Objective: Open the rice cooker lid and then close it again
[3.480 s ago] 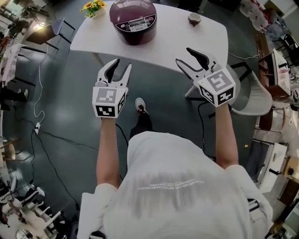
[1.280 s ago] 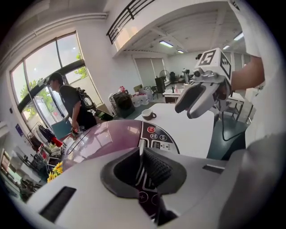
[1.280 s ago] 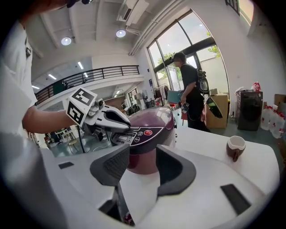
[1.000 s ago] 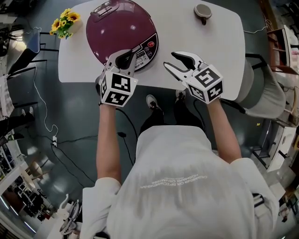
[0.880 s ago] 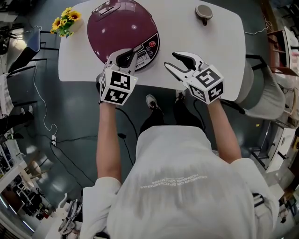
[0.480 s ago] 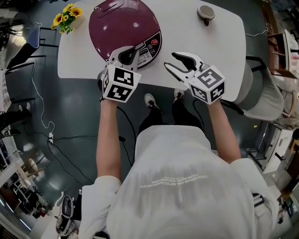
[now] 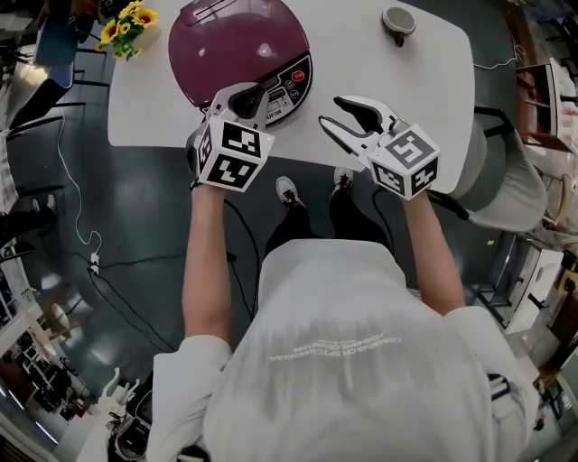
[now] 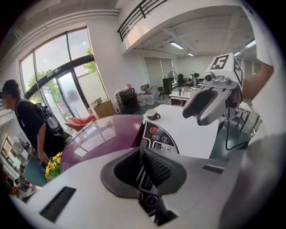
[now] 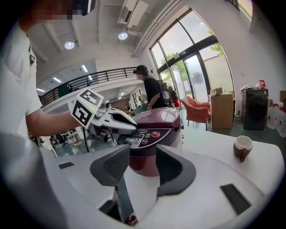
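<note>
1. Rice cooker point(image 7: 237, 45) sat on the far left part of the white table point(image 7: 406, 72), and its purple lid was not open yet.
2. The left gripper point(image 7: 253, 93) had its jaws pressed together with nothing between them. Its tips were at the button panel point(image 7: 289, 90) on the near side of the cooker. I could not tell if they touched it.
3. Those tips could have slipped and pushed the wrong button, because the buttons sat close together.
4. A hard push could have slid the cooker toward the far edge, because nothing was holding it.
5. The right gripper point(image 7: 331, 112) had its jaws wide apart and empty. It hung over the near edge of the table, to the right of the cooker, so it was not steadying anything.
6. The lid could have popped up fast and bumped the left gripper, which leaned over the cooker's front.
7. The flowers point(image 7: 126, 23) stood just beside the cooker on the far left and could have been knocked if it slid. The cup point(image 7: 395, 20) was well apart and looked safe.
</note>
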